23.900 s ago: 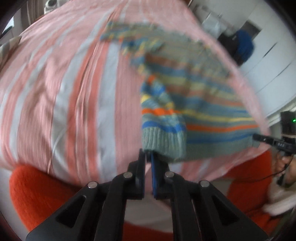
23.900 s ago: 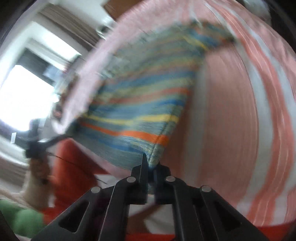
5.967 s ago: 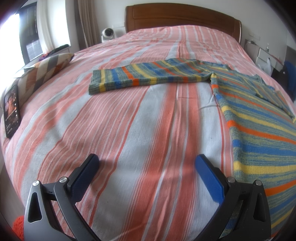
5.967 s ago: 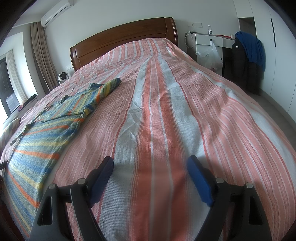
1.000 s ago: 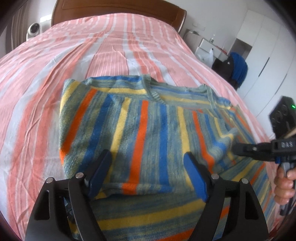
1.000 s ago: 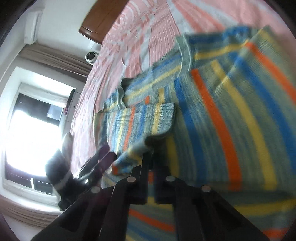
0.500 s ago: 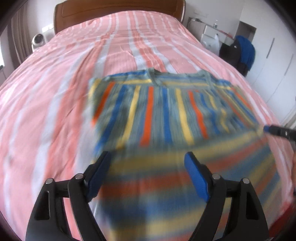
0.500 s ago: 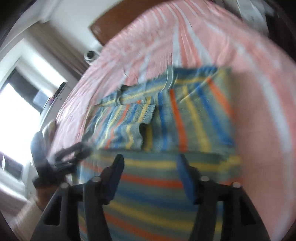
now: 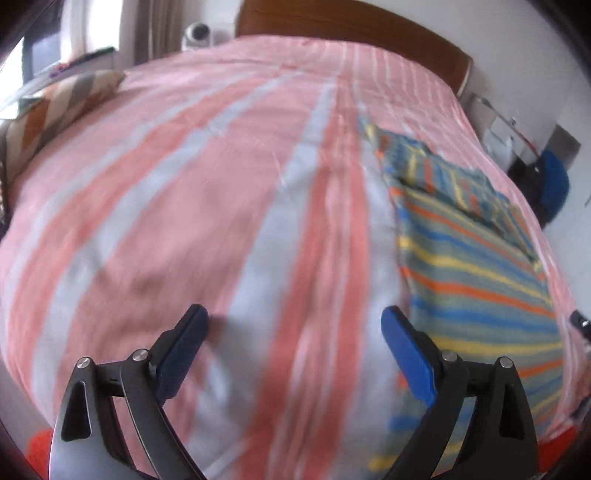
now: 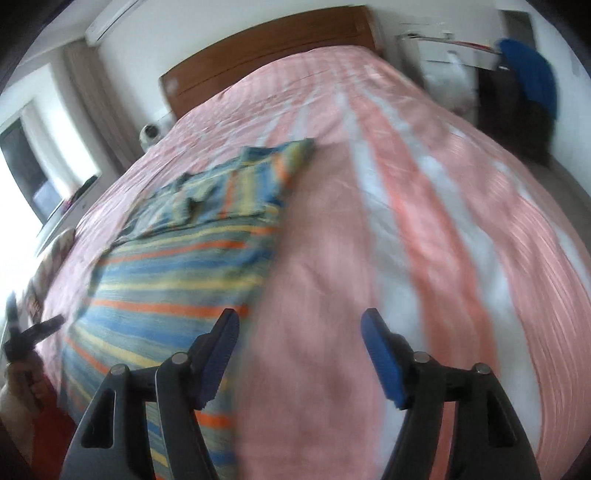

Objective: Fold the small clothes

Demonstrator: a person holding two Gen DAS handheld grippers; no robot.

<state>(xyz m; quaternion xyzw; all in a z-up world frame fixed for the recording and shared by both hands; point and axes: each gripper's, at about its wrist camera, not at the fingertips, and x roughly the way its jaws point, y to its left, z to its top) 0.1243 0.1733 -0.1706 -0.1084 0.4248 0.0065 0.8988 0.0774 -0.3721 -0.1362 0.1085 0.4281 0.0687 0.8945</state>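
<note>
Striped knit sweater [image 9: 476, 280]: blue, yellow, orange and grey-green bands. It lies flat on the bed [image 9: 221, 206], partly folded, with both sleeves turned in across the chest at its headboard end. In the right wrist view the same sweater [image 10: 184, 266] shows its upper part with bands running lengthwise over a lower part with bands running crosswise.

Bed: covered by a pink, salmon and white striped bedspread; the sweater sits on it, nearer the foot edge than the headboard.

Left hand-held gripper [image 9: 293, 332]: beside the sweater, over bare bedspread, on the side towards the window. Its blue-padded jaws stand wide and are opening; nothing is between them and they hold nothing.

Right hand-held gripper [image 10: 299, 339]: on the other side of the sweater, over bare bedspread, with its left finger just at the sweater's edge. Jaws apart and opening, nothing between the pads, nothing held.

Wooden headboard [image 10: 266, 37]: beyond the sweater, at the far end of the bed.

Striped cushion [image 9: 55, 107]: well apart from the sweater, at the bed's window-side edge.

Small white round device [image 9: 197, 33]: well beyond the sweater, beside the headboard.

Blue garment [image 10: 532, 51]: hanging over dark clothing off the bed, well apart from the sweater, on the wardrobe side.

Both views are motion-blurred.
</note>
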